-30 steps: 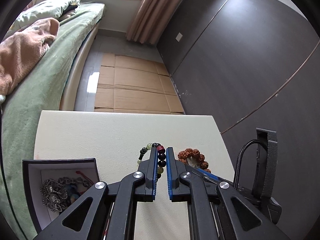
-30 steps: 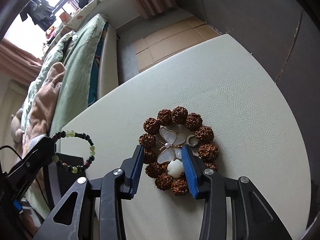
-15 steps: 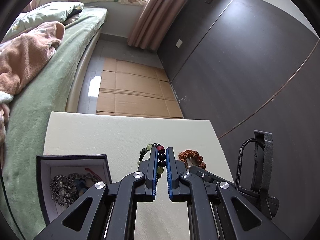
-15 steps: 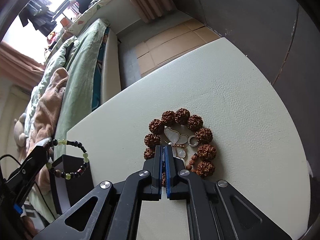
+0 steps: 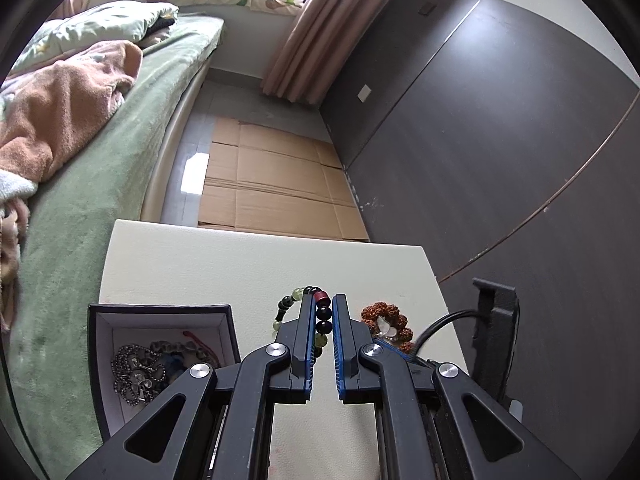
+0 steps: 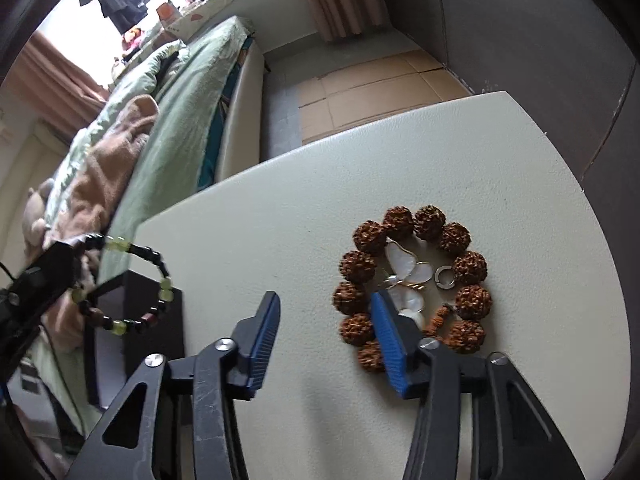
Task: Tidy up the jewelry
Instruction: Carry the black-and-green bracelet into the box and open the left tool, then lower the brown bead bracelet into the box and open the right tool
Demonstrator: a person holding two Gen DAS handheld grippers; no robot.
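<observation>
Left wrist view: brown seed bracelet (image 5: 386, 322) mostly hidden behind the right jaw; jewelry box (image 5: 160, 356) near corner covered by the gripper body, contents too tangled to tell apart. Right wrist view: box (image 6: 136, 320) interior hidden, only its dark outer side shows; beaded bracelet (image 6: 132, 284) motion-blurred; butterfly pendant (image 6: 408, 276) near wing covered by the right jaw.

A beaded bracelet (image 5: 316, 316) is clamped between the jaws of the left gripper (image 5: 323, 320) above the surface (image 5: 224, 264). A dark jewelry box (image 5: 160, 354) is seen at the surface's left edge, a brown seed bracelet (image 5: 386, 320) toward its right edge.
</observation>
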